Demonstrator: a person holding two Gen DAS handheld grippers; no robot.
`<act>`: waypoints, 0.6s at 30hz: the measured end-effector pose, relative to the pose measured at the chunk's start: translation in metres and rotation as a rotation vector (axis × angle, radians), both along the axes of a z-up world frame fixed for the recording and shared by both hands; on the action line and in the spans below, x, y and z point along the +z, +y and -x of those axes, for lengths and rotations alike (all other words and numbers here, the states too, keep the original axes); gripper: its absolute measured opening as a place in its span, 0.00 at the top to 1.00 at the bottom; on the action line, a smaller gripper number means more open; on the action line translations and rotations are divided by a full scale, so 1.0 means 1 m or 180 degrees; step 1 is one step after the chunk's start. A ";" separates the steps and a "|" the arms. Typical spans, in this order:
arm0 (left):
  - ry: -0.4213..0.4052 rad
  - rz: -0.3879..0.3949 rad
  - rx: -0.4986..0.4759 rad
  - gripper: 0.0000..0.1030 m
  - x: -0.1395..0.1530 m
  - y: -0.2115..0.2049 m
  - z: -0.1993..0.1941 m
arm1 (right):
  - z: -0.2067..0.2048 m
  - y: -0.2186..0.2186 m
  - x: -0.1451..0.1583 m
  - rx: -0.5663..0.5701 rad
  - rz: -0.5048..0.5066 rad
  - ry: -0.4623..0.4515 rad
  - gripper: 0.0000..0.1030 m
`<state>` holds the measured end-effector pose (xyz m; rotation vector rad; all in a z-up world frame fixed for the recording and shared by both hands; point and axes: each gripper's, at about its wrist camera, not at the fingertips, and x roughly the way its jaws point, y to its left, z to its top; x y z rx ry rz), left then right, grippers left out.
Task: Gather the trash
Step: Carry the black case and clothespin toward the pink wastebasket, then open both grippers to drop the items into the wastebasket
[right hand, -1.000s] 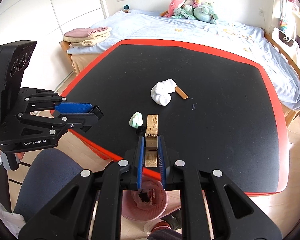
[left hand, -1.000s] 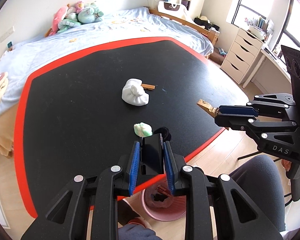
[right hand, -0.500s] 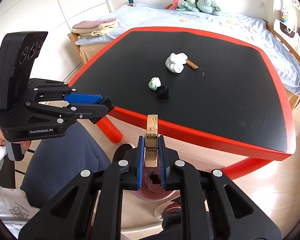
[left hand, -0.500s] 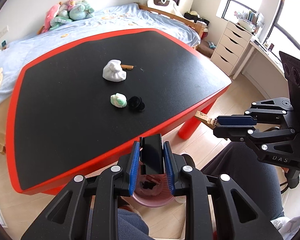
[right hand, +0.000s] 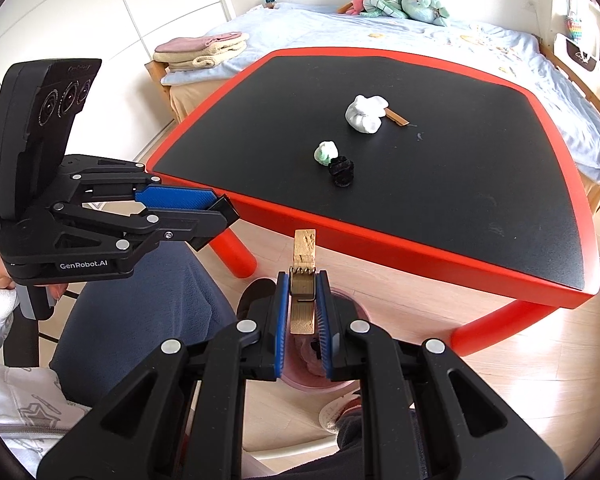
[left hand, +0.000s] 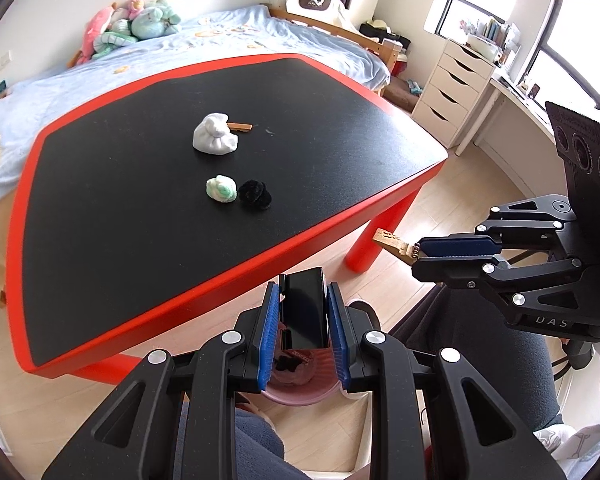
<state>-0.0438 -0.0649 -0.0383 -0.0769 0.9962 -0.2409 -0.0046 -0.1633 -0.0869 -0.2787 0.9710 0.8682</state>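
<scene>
Both tongs hang off the near edge of the desk (left hand: 204, 276), directly over the pink bin (left hand: 300, 384) on the floor. Left tongs (left hand: 303, 320) pinch a black box (left hand: 303, 312); right tongs (right hand: 303, 312) pinch a wooden clothespin (right hand: 302, 280), its long axis along the fingers. Release is a straight drop.

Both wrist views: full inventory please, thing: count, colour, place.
table: 1, black top, red rim, before bed
white wad: 1, white, table middle
wooden strip: 1, tan, beside white wad
green wad: 1, pale green, touching black wad
black wad: 1, black
bin: 1, pink, floor below grippers
black box: 1, in left gripper
clothespin: 1, wood, in right gripper
</scene>
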 end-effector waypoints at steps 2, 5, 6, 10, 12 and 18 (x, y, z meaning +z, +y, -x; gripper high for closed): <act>-0.0006 -0.0015 0.0017 0.74 0.000 0.000 0.001 | 0.002 0.001 0.000 0.0028 0.0010 0.0012 0.86; -0.0019 -0.0026 0.0071 0.37 -0.001 0.004 0.001 | 0.000 0.001 -0.003 -0.0015 0.0078 -0.0040 0.35; -0.0041 -0.0039 0.0097 0.30 -0.001 0.005 0.001 | 0.000 0.000 -0.003 -0.0042 0.0053 -0.0054 0.17; -0.0069 -0.0081 0.0173 0.11 -0.002 0.008 0.001 | -0.002 -0.003 -0.006 -0.0102 0.0102 -0.0062 0.11; -0.0057 -0.0086 0.0208 0.08 -0.003 0.010 0.001 | -0.003 -0.003 -0.008 -0.0106 0.0098 -0.0046 0.10; -0.0046 -0.0077 0.0264 0.07 -0.003 0.014 0.000 | -0.002 -0.005 -0.008 -0.0115 0.0074 -0.0038 0.07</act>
